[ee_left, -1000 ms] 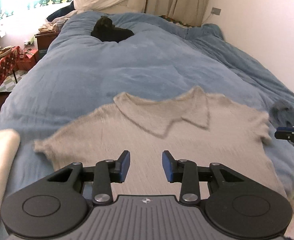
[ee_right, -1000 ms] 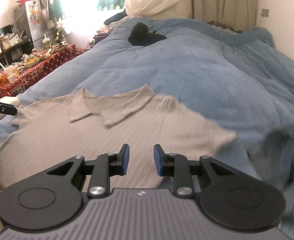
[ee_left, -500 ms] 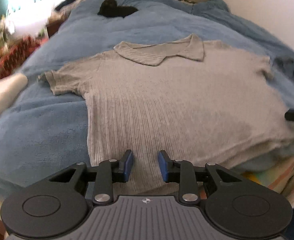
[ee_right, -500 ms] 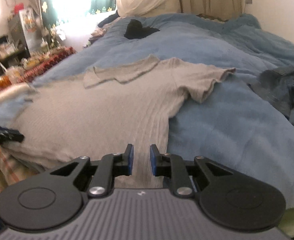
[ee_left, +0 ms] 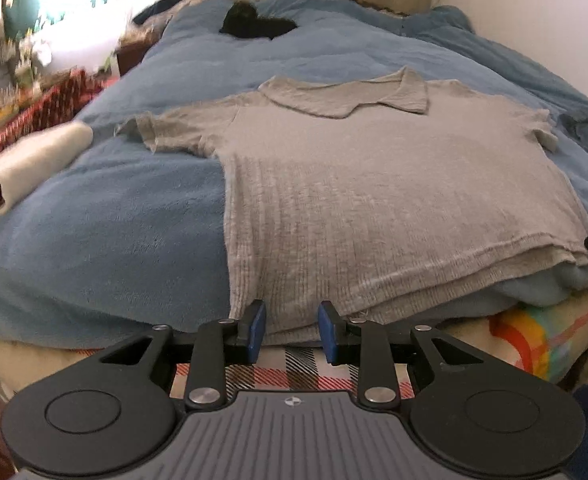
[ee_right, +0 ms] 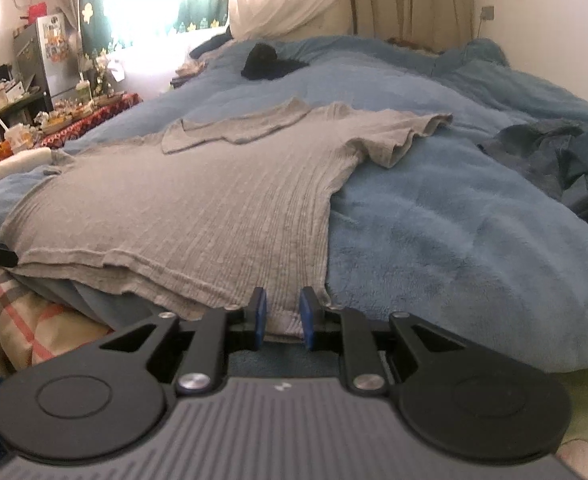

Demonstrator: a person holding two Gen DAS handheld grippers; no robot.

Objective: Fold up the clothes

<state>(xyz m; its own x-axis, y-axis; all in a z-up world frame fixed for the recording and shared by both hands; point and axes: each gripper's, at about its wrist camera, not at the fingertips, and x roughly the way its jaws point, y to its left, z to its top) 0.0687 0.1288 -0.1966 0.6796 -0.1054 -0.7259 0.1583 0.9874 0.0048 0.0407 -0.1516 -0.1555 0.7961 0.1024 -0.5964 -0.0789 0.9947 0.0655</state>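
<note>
At near edge of bed (ee_left: 93, 240), grey shirt (ee_left: 374, 184) lies flat, collar far, hem overhanging; left gripper (ee_left: 289, 330) and right gripper (ee_right: 282, 318), both unclenched, have just been reopening slightly astride hem corners, presumably to lift for folding.

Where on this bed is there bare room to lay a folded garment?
Free: blue blanket between the grey shirt and the white bundle; also the stretch between its collar and the black thing. Crowded: the dark blue clothes beside the right sleeve.
</note>
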